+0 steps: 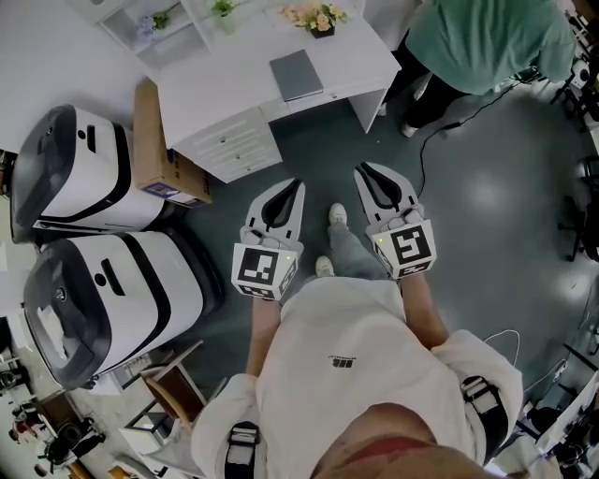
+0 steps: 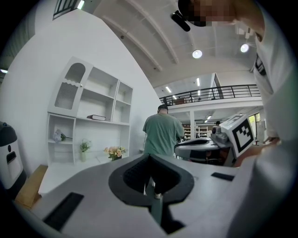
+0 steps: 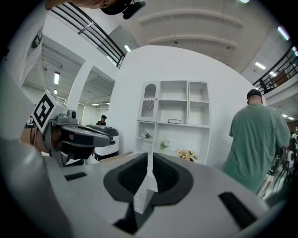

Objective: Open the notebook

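Notebook (image 1: 296, 75) grey, with cover down, flat on the white tabletop (image 1: 356, 58) at the upper middle of the head view. Behind it, at the top edge, a small bunch of flowers (image 1: 318, 17). Under the tabletop, to the left, a white block of drawers (image 1: 229, 140).

Left gripper (image 1: 299, 183) and right gripper (image 1: 360, 169) side by side in the middle of that frame, over the dark grey floor (image 1: 487, 215), both pointing toward the tabletop and well apart from the notebook. Between them, lower, the person's own shoes.

In the left gripper view, jaws of the left gripper (image 2: 149, 156) clenched tip to tip, nothing grasped. In the right gripper view, jaws of the right gripper (image 3: 150, 156) also pressed together, grasping nothing.

At the left side of the head view, two white machines with black bands (image 1: 94, 178), and a cardboard box (image 1: 157, 140) leaning between them and the drawers. At the upper right, a person in a green shirt (image 1: 487, 37), standing with the back turned. In the left gripper view, a white shelf unit (image 2: 88, 116) against the wall, a dark book (image 2: 96, 117) lying on one shelf.
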Demonstrator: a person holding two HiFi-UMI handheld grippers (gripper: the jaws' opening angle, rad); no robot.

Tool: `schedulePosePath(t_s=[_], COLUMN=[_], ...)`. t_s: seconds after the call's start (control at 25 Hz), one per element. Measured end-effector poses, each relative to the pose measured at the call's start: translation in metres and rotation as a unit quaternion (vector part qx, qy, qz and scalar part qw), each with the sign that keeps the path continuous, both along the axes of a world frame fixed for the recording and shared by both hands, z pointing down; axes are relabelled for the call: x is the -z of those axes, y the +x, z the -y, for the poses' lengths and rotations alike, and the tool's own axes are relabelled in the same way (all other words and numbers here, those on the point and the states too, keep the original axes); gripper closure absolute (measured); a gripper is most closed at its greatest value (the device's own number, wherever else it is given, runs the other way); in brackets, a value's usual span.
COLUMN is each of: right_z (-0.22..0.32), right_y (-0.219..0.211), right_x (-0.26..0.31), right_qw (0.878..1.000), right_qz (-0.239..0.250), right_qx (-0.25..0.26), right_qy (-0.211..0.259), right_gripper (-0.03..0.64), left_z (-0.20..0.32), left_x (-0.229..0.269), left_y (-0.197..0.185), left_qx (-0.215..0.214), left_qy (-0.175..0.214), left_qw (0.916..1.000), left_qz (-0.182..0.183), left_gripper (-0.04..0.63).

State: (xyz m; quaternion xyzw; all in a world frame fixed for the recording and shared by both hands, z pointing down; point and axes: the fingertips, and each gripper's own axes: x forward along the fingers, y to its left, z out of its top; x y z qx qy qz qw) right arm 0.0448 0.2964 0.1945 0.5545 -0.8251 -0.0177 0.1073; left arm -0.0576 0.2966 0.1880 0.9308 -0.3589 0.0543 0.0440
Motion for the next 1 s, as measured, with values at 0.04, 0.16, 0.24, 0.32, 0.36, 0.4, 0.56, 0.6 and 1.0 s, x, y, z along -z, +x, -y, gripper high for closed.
schedulePosePath(t_s=[0.04, 0.16, 0.24, 0.32, 0.36, 0.4, 0.56, 0.6, 1.0], right_z=[0.004, 0.018, 0.029, 0.039, 0.046, 0.052, 0.080, 0.087, 0.170], right_y=[0.000, 0.003, 0.005, 0.007, 0.009, 0.010, 0.015, 0.017, 0.039], right_x=[-0.001, -0.002, -0.002, -0.003, -0.004, -0.005, -0.009, -0.011, -0.026], right_qw=[1.000, 1.000, 1.000, 1.000, 1.000, 1.000, 1.000, 1.000, 1.000], right_qz=[0.001, 0.003, 0.003, 0.004, 0.004, 0.003, 0.001, 0.000, 0.009], right_qx=[0.000, -0.001, 0.000, 0.001, 0.001, 0.002, 0.005, 0.006, 0.016], right_qy=[0.001, 0.001, 0.001, 0.000, 0.000, 0.000, -0.006, -0.008, -0.024], right_gripper=[0.600, 0.600, 0.600, 0.600, 0.600, 0.600, 0.600, 0.600, 0.600], left_z=[0.004, 0.017, 0.027, 0.038, 0.044, 0.051, 0.078, 0.085, 0.163], left_x=[-0.001, -0.003, -0.004, -0.006, -0.006, -0.007, -0.012, -0.013, -0.030], left_y=[0.001, 0.003, 0.005, 0.007, 0.009, 0.010, 0.016, 0.018, 0.042], left_qx=[0.000, 0.000, 0.000, 0.001, 0.001, 0.001, 0.003, 0.004, 0.008], left_qy=[0.000, 0.000, 0.001, 0.000, -0.001, -0.002, -0.007, -0.009, -0.023], left_qw=[1.0000, 1.0000, 1.0000, 1.0000, 1.0000, 1.0000, 1.0000, 0.9999, 0.9996], left_qz=[0.001, 0.003, 0.004, 0.004, 0.004, 0.004, 0.003, 0.004, 0.013], left_gripper=[0.595, 0.595, 0.595, 0.595, 0.595, 0.595, 0.595, 0.595, 0.595])
